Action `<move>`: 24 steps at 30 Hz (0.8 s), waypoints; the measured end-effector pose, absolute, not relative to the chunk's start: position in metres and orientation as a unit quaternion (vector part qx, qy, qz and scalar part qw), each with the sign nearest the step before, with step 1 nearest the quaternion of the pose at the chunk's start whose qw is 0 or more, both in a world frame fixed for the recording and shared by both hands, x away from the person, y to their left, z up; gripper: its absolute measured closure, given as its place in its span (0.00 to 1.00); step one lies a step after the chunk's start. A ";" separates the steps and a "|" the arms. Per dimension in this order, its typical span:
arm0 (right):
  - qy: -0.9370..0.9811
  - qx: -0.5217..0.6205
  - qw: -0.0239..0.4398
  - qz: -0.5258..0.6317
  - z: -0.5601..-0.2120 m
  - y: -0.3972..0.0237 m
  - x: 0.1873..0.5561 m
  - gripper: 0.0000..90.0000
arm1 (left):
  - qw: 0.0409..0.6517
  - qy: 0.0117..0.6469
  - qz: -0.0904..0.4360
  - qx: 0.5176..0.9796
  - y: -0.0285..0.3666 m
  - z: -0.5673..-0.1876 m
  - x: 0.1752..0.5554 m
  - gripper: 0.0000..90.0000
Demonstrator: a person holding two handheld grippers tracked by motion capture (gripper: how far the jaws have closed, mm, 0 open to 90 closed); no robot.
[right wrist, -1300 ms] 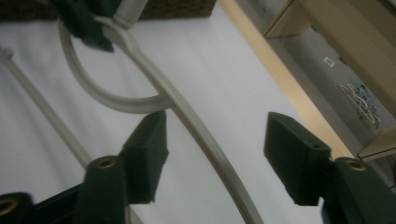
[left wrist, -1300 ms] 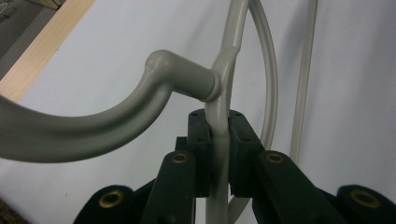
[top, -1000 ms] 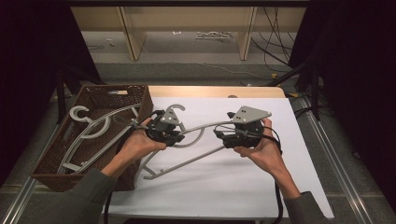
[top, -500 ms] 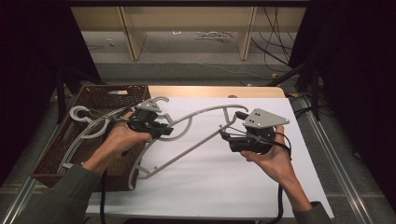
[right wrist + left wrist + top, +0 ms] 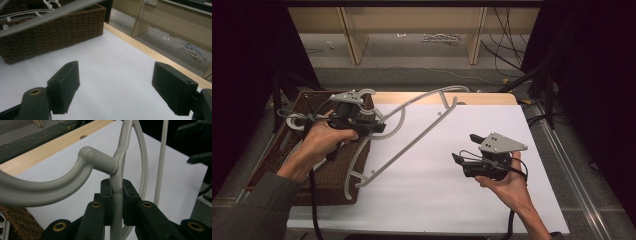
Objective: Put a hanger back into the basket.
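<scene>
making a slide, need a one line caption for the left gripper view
Left tool shut on the grey hanger just below its hook, above the white table sheet.

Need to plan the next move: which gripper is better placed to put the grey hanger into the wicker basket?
Left. The left gripper is shut on the grey hanger near its hook, right above the wicker basket. The right gripper is open, holds nothing, over the white sheet.

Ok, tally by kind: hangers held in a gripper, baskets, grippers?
Grey plastic clothes hanger, clamped: 1
Brown woven wicker basket: 1
Black two-jaw grippers: 2, the left gripper and the right gripper
Total: 4
</scene>
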State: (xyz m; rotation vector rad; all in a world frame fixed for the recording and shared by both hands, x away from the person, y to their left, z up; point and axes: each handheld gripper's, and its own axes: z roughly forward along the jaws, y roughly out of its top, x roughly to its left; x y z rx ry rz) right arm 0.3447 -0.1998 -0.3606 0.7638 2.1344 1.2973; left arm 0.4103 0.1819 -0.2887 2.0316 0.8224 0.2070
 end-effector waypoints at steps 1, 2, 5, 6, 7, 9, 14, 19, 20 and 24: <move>0.792 0.281 0.257 0.478 -0.362 -0.200 0.344 0.26 | 0.451 0.329 0.099 0.824 0.185 -0.284 0.411 0.90; 0.792 0.281 0.257 0.478 -0.362 -0.200 0.344 0.26 | 0.451 0.329 0.099 0.824 0.185 -0.284 0.411 0.90; 0.795 0.279 0.254 0.476 -0.367 -0.199 0.342 0.26 | 0.450 0.335 0.097 0.822 0.191 -0.278 0.410 0.90; 0.795 0.280 0.253 0.475 -0.368 -0.198 0.341 0.26 | 0.448 0.339 0.097 0.822 0.194 -0.276 0.411 0.90; 0.795 0.279 0.252 0.476 -0.369 -0.198 0.340 0.26 | 0.447 0.343 0.098 0.820 0.197 -0.275 0.411 0.90; 0.794 0.277 0.251 0.479 -0.371 -0.198 0.338 0.26 | 0.444 0.352 0.101 0.818 0.204 -0.274 0.413 0.90; 0.791 0.279 0.253 0.482 -0.378 -0.196 0.336 0.26 | 0.442 0.368 0.108 0.811 0.220 -0.273 0.416 0.90; 0.795 0.275 0.248 0.481 -0.388 -0.194 0.331 0.26 | 0.429 0.411 0.113 0.796 0.244 -0.268 0.418 0.90; 0.793 0.276 0.248 0.484 -0.389 -0.193 0.330 0.26 | 0.427 0.399 0.123 0.802 0.250 -0.267 0.421 0.90; 0.795 0.275 0.246 0.481 -0.392 -0.194 0.327 0.26 | 0.424 0.406 0.138 0.798 0.262 -0.265 0.425 0.90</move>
